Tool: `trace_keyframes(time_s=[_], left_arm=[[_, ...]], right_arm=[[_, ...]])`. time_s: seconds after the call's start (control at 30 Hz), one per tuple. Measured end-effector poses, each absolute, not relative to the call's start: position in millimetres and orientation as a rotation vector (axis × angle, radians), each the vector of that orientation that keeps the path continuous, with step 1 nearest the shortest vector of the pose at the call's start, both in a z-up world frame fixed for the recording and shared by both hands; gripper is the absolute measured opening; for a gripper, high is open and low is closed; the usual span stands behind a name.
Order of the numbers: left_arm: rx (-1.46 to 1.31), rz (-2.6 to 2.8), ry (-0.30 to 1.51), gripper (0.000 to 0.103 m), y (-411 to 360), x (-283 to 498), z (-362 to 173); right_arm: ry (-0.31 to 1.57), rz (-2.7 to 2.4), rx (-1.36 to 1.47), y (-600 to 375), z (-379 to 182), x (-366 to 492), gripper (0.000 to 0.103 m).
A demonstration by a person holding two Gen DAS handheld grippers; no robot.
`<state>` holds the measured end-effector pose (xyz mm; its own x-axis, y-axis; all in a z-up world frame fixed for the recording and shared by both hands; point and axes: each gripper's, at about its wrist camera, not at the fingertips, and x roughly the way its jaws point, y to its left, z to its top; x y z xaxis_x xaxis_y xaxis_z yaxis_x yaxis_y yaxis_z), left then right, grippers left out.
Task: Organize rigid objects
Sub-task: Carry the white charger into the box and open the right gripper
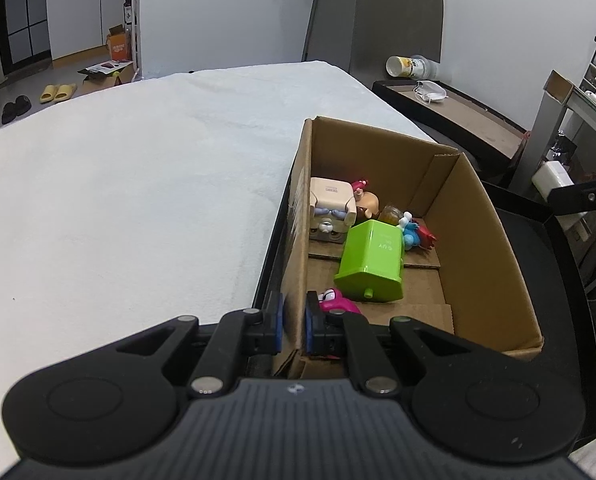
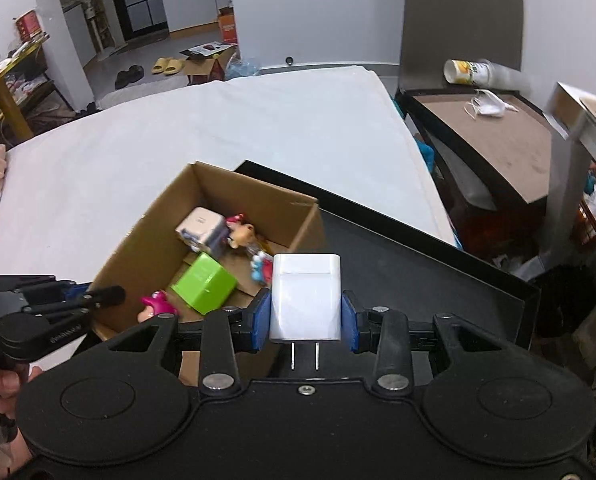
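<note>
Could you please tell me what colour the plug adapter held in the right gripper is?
The plug adapter is plain white with two metal prongs, clearest in the right wrist view.

Upside-down embossed "GUY" on the green box (image 1: 371,258); other lettering too small to read.

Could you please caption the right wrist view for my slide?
Right gripper holds a white charger above the black tray, beside the cardboard box of toys.

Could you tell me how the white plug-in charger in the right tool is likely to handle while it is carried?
The white charger looks rigid, so it should not flex between the right tool's pads. Its smooth, glossy sides may be slippery, so it could slide. It looks small and probably light; its prongs point back toward the camera, clear of the pads.
</note>
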<state>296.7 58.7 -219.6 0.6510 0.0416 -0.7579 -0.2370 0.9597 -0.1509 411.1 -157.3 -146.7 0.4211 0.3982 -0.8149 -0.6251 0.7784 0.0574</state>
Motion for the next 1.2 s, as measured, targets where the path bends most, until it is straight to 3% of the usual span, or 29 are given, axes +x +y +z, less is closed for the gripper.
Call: trace_keyframes(time_s=[1.03, 1.2], left_arm=[[-0.289, 0.071, 0.818, 0.010, 88, 297, -226], [-0.273, 0.066, 0.809, 0.011, 84, 295, -226]], right_arm=[[0.992, 0.665, -0.435, -62, -178, 389, 0.037], [0.978, 0.627, -0.448, -62, -178, 391, 0.041]])
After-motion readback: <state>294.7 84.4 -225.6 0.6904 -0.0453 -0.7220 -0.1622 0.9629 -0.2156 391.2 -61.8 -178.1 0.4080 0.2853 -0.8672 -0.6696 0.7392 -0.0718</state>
